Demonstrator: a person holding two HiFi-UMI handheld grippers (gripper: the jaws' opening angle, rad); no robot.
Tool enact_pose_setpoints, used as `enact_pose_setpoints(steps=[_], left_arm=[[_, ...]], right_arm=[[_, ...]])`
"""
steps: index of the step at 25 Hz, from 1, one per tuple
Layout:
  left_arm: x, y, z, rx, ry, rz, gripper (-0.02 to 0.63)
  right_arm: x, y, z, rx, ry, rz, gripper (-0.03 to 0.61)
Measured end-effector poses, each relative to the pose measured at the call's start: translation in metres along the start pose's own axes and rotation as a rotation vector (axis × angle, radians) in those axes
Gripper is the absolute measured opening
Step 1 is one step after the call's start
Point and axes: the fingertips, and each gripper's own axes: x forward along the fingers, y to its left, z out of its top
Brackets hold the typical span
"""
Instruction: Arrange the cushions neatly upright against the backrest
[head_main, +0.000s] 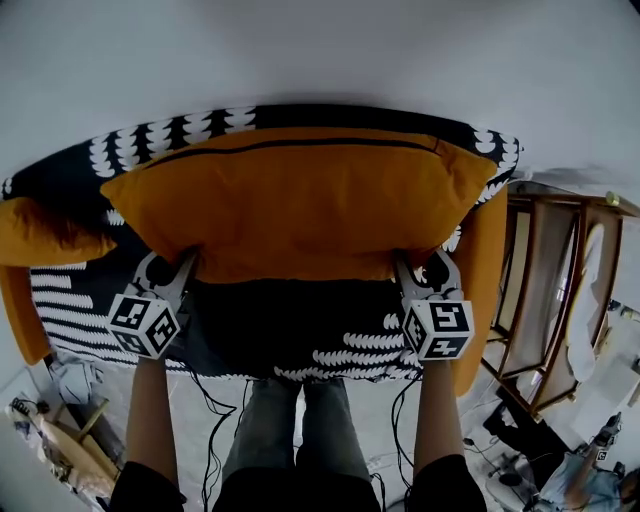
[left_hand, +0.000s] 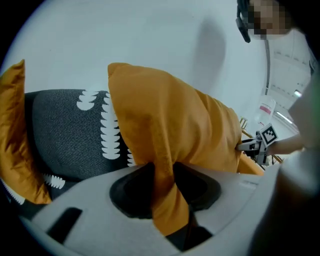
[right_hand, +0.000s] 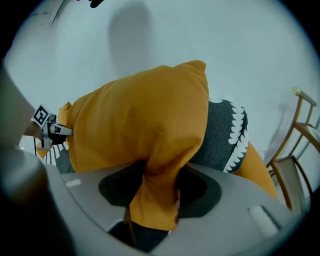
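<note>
A large orange cushion (head_main: 300, 205) stands upright in front of the sofa's dark patterned backrest (head_main: 330, 118), held by its two lower corners. My left gripper (head_main: 186, 264) is shut on the lower left corner; orange fabric bunches between its jaws in the left gripper view (left_hand: 167, 197). My right gripper (head_main: 403, 266) is shut on the lower right corner, fabric pinched there too (right_hand: 155, 197). Each gripper view shows the other gripper's marker cube past the cushion (left_hand: 175, 125) (right_hand: 140, 120). A second orange cushion (head_main: 45, 235) leans at the sofa's left end.
The sofa has a dark seat (head_main: 300, 335) with white scallop print and orange arms (head_main: 482, 270). A wooden chair frame (head_main: 560, 290) stands to the right. Cables and clutter lie on the floor (head_main: 60, 420) near the person's legs. A pale wall (head_main: 320, 50) is behind.
</note>
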Motion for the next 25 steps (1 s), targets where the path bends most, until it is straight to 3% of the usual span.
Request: enact_pose_setpoints(steps=[11,19,25], left_arm=[[0.01,0.013,-0.003,0.01,-0.034,-0.044,0.176],[0.005,0.008,-0.008,0.012,-0.056,-0.006,0.226],[-0.009,0.003,-0.01,0.005,-0.05,0.049,0.268]], right_arm=[[0.021,-0.004,-0.006,0.039,-0.021,-0.024,0.247],[0.002,-0.015,-0.018,0.046,-0.028,-0.066,0.284],[-0.022,-0.02,-0.023,0.072,-0.056,-0.079,0.274]])
